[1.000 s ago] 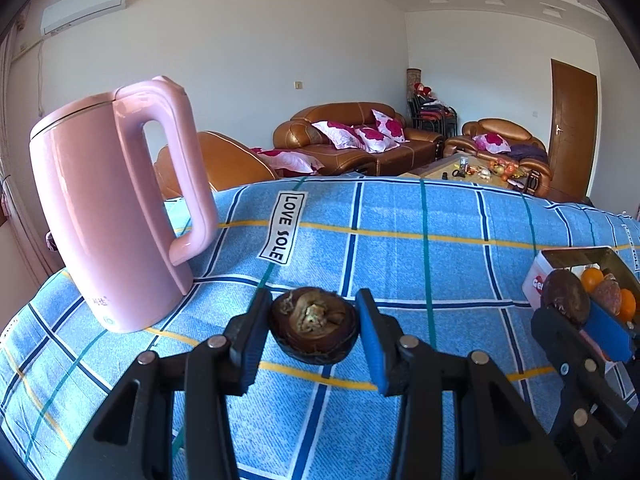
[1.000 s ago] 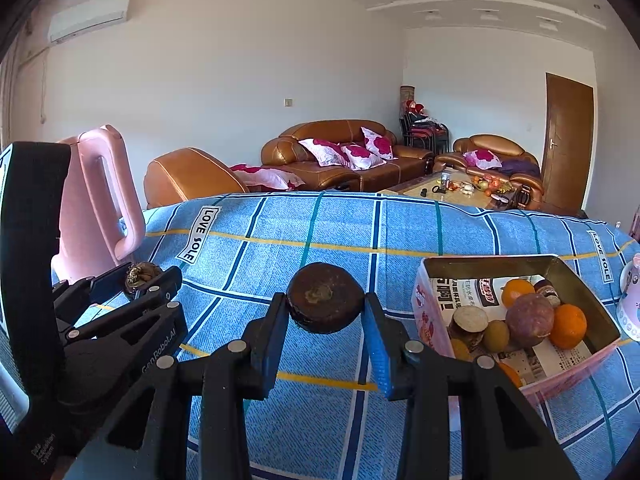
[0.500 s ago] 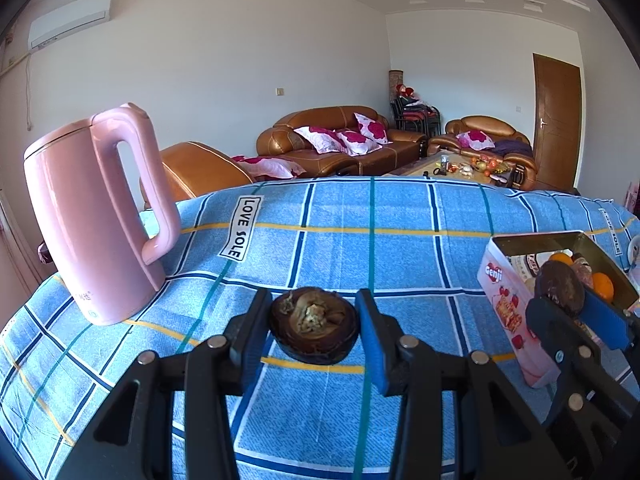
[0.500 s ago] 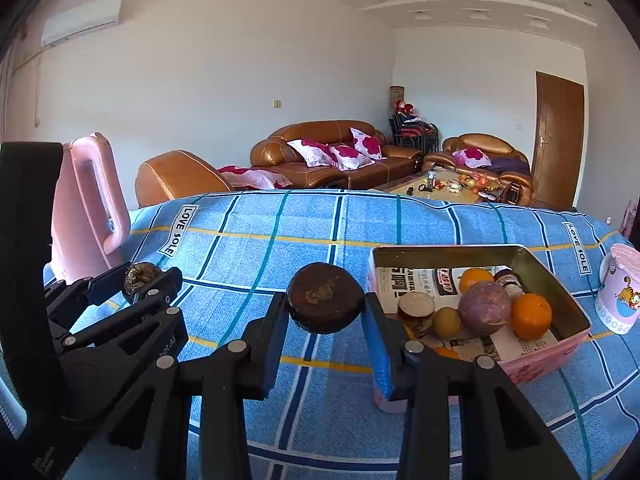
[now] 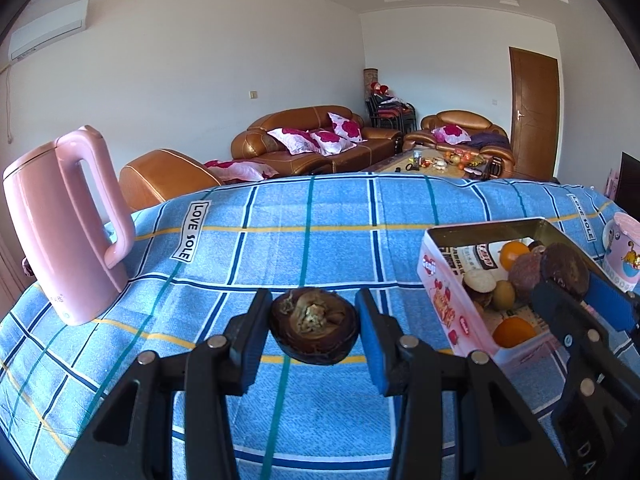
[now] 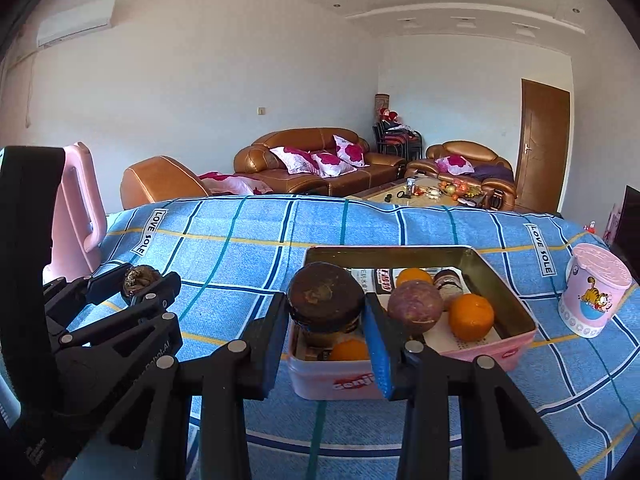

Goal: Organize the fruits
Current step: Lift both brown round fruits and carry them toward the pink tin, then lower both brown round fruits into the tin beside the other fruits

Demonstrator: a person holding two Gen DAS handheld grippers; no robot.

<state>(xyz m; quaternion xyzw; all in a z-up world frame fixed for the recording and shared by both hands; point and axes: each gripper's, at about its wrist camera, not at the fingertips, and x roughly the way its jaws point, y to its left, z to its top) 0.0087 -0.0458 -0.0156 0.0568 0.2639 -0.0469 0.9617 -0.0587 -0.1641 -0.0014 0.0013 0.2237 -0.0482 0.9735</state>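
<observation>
Gripping a dark brown round fruit (image 6: 326, 294), the right tool (image 6: 326, 320) hovers over the near left corner of the pink rectangular tin box (image 6: 516, 334), which sits toward the table's right edge with oranges (image 6: 470, 316) inside. Left of it, the left tool (image 5: 314, 330) clamps a dark, shrivelled open-topped fruit (image 5: 314, 330) above the blue checked tablecloth (image 5: 340, 252); the box lies to its right, so the right hand is nearer. Farther left stands a pink plastic kettle (image 5: 68, 232).
</observation>
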